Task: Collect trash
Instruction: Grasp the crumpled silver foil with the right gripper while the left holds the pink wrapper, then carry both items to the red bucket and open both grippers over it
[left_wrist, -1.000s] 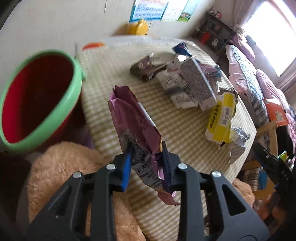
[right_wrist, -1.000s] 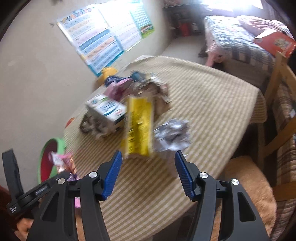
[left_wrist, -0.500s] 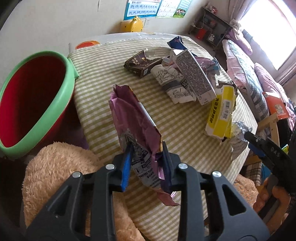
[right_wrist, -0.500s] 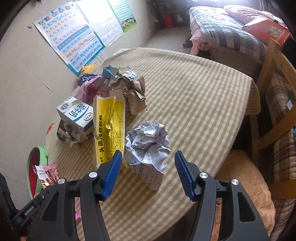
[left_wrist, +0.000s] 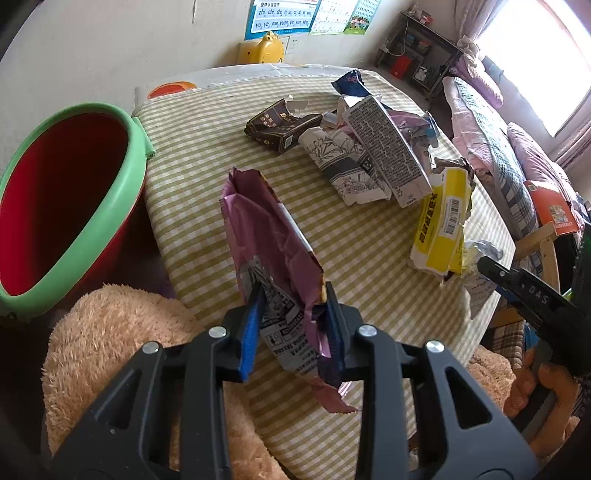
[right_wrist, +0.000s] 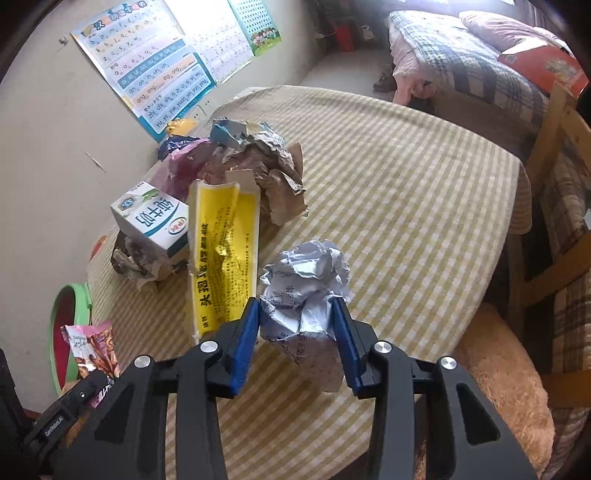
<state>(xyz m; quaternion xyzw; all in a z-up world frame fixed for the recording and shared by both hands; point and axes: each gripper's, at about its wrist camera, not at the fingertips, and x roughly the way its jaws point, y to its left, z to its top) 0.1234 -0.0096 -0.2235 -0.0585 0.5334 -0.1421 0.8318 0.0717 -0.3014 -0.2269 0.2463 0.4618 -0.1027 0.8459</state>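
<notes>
The right tongs are closing on the crumpled paper ball at the desk's near edge, pads touching both sides. The left tongs grip a purple wrapper, its length upright; the red bin stands just past the desk's left edge, nearer them.

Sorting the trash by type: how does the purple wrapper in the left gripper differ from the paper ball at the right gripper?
The purple wrapper is a glossy, flattened, long bag; the paper ball is dull white printed paper, crumpled round. The wrapper is held up off the table; the ball sits on it, the right gripper closing around it. Both are light, empty trash.
</notes>
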